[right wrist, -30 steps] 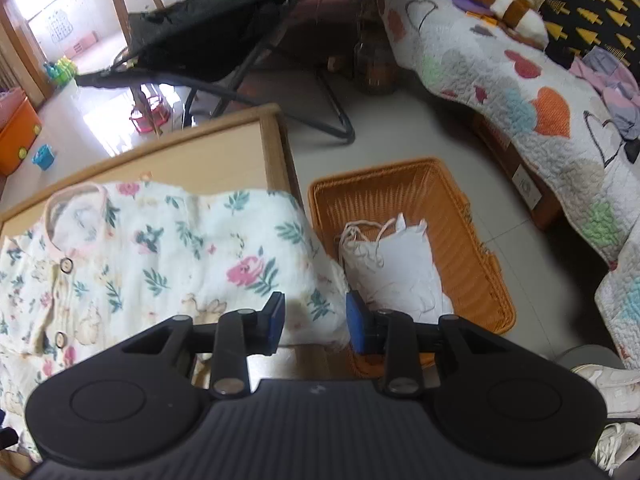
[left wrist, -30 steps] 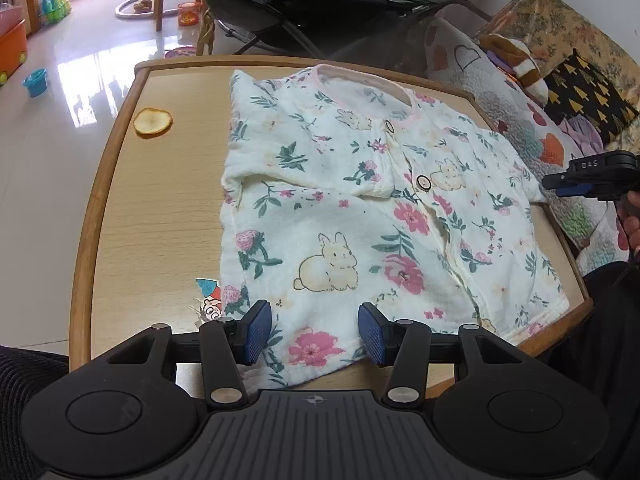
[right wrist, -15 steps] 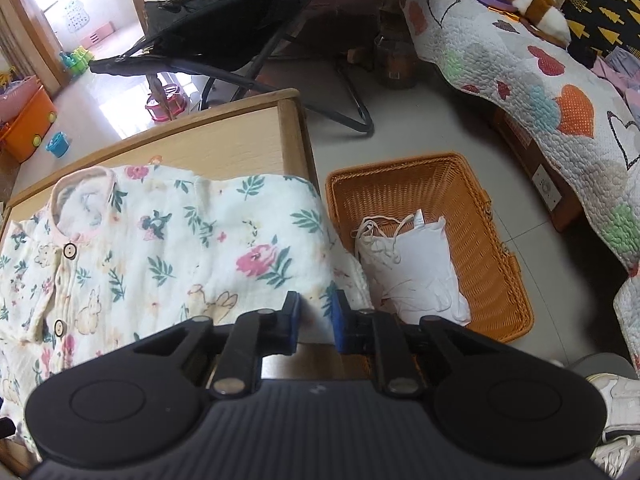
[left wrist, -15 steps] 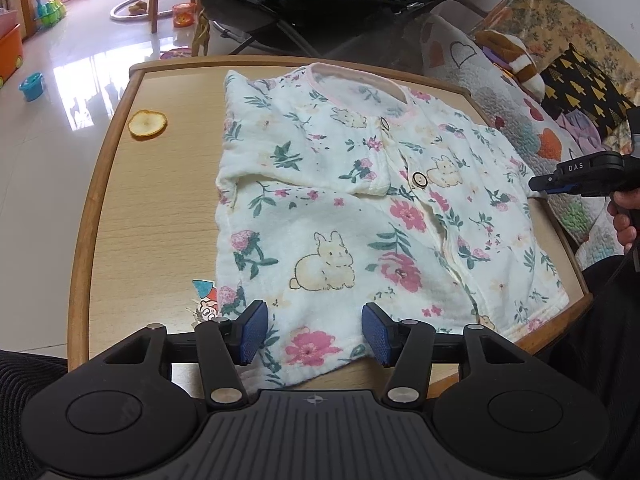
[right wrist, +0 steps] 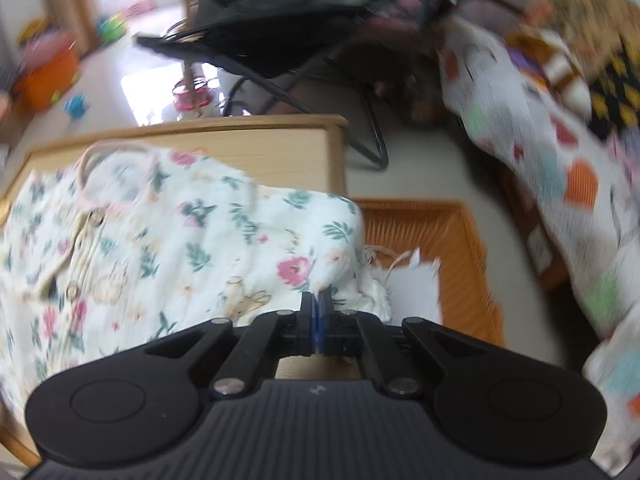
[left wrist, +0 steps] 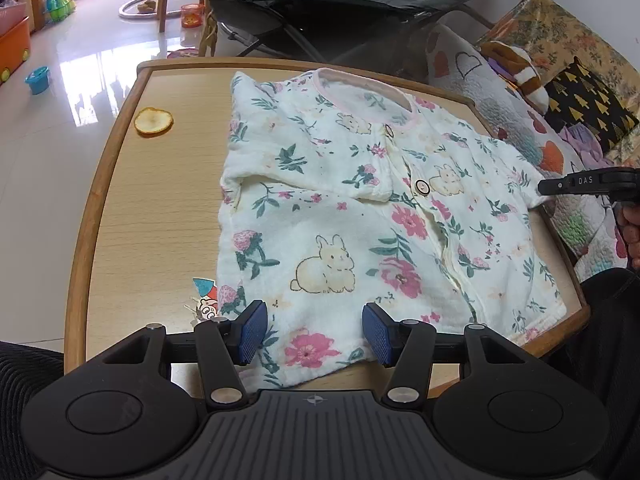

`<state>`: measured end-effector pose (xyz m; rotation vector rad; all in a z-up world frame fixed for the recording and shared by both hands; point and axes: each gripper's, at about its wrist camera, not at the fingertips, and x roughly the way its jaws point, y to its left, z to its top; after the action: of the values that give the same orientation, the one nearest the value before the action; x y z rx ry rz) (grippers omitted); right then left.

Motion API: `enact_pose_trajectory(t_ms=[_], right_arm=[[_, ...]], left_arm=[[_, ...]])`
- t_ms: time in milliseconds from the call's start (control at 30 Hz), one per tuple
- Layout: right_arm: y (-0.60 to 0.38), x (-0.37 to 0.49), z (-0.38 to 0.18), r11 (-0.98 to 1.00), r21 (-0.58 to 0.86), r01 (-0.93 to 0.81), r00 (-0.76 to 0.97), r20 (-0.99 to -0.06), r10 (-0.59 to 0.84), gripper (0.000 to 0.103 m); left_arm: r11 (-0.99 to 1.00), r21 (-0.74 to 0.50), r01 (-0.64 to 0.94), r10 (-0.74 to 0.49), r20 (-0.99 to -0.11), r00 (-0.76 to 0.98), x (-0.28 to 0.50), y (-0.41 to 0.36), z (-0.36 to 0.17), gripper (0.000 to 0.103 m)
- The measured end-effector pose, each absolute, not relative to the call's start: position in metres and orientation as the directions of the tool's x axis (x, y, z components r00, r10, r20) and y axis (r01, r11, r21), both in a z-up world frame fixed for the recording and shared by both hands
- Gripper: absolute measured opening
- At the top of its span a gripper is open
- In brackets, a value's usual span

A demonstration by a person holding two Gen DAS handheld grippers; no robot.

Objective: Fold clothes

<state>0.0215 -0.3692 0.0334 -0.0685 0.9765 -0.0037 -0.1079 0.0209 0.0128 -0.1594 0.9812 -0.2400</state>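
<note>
The right tool (right wrist: 319, 312), gaping beside the floral baby shirt (left wrist: 360, 216) a second ago, has clenched on the sleeve that hangs off the surface (left wrist: 120, 216) above the orange basket (right wrist: 460, 248). That likely means this sleeve gets folded inward next, matching the other sleeve, already lying across the chest. The shirt lies buttoned and face up, its hem toward the left tool (left wrist: 314, 334), whose jaws gape over the hem, gripping nothing.

Left gripper (left wrist: 314, 334) sits low in the frame, jaws spread wide. Right gripper (right wrist: 319, 316), lower centre, is clamped tight, pads pressed together.
</note>
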Motion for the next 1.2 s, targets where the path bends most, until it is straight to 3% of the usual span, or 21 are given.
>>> enact_pose_trajectory(t_ms=[367,700,867,1067,1200], right_arm=[[-0.298,0.017,0.037,0.936,-0.226,-0.269,0.592,-0.806,-0.024,0.002],[-0.277,0.021,0.016,0.938,-0.183,-0.294,0.552,-0.834,0.010,0.002],[-0.283,0.013,0.016,0.950,-0.127,-0.285,0.561,-0.826,0.057,0.008],[-0.300,-0.007,0.048,0.961,-0.043,-0.273,0.615,-0.776,0.140,0.034],[-0.324,-0.015,0.066,0.979,0.011,-0.202,0.649,-0.748,0.142,0.036]], left_arm=[[0.959,-0.255,0.124,-0.281,-0.799,0.531,-0.107,0.023,0.012,0.056],[0.957,-0.260,0.126,-0.287,-0.799,0.529,-0.106,0.024,0.012,0.056],[0.957,-0.259,0.127,-0.287,-0.799,0.528,-0.106,0.024,0.012,0.056],[0.958,-0.254,0.132,-0.285,-0.801,0.527,-0.106,0.022,0.013,0.057],[0.959,-0.250,0.135,-0.283,-0.804,0.523,-0.105,0.022,0.013,0.058]])
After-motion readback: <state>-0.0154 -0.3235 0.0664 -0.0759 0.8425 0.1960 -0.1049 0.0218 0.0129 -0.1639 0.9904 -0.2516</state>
